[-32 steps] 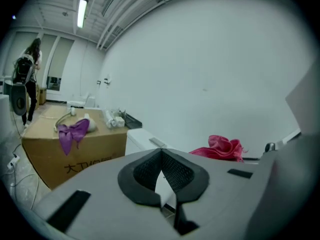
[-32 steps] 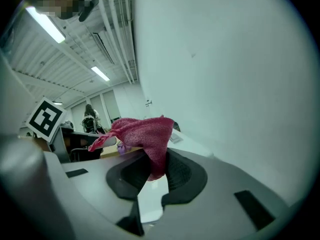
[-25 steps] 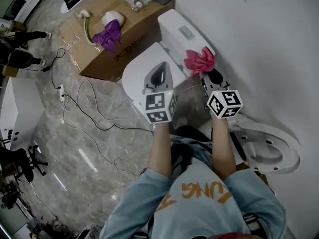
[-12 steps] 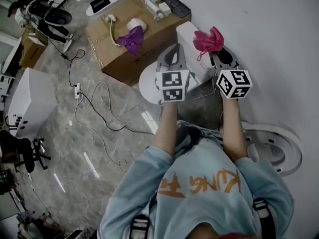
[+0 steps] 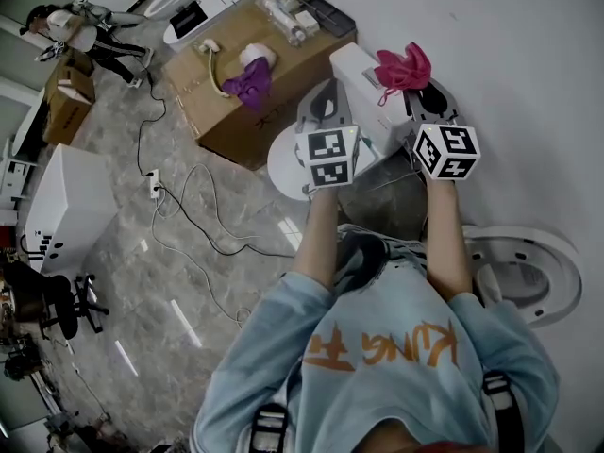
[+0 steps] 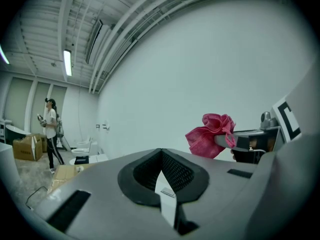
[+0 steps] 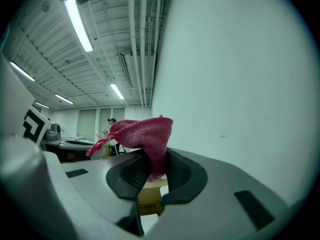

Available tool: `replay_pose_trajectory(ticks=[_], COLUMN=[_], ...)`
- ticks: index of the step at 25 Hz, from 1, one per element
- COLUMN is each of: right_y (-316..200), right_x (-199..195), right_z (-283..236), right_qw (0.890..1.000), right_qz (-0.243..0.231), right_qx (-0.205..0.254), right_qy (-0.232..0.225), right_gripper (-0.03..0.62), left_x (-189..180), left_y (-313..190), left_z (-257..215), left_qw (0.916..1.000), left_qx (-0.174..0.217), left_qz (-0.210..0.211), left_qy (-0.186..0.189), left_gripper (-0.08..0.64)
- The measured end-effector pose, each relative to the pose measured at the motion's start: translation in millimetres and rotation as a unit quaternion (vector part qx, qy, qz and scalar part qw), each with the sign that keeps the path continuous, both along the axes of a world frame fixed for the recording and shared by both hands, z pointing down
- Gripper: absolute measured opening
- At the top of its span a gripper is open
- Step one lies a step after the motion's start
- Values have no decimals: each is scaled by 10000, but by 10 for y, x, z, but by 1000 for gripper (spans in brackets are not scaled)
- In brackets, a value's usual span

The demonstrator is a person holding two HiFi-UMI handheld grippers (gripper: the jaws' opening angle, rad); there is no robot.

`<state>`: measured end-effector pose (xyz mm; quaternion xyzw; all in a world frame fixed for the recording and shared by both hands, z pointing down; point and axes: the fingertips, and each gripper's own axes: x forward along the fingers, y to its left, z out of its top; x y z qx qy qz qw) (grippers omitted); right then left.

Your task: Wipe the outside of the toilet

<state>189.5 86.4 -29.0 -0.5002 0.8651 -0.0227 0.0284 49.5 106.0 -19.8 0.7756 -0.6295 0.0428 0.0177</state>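
the right gripper [image 5: 418,85] pinches a crumpled magenta cloth [image 5: 404,67] between its jaws; in the right gripper view the cloth [image 7: 142,134] bunches up out of the pads and flops to the left. the left gripper [image 5: 326,94] has its jaws pressed together with nothing between them, as the left gripper view shows [image 6: 161,168]. both hang side by side over the white toilet [image 5: 357,69], whose tank sits beside the pale wall [image 5: 528,55]. a cardboard box [image 5: 236,116] with a purple rag [image 5: 250,81] stands just left of the toilet.
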Motion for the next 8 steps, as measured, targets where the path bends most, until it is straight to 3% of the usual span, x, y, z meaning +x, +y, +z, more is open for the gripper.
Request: replay_pose_trajectory(ticks=[8], right_y=[122], right_x=[168], right_z=[-44], right_qw=[9998], right_qz=[105], right_qx=[76], right_qy=[120], right_gripper=[80], left_x=[163], left_y=[117], left_z=[-67], left_qw=[9999], left_qx=[84], left_qz=[79], left_qy=[11], left_gripper=[21])
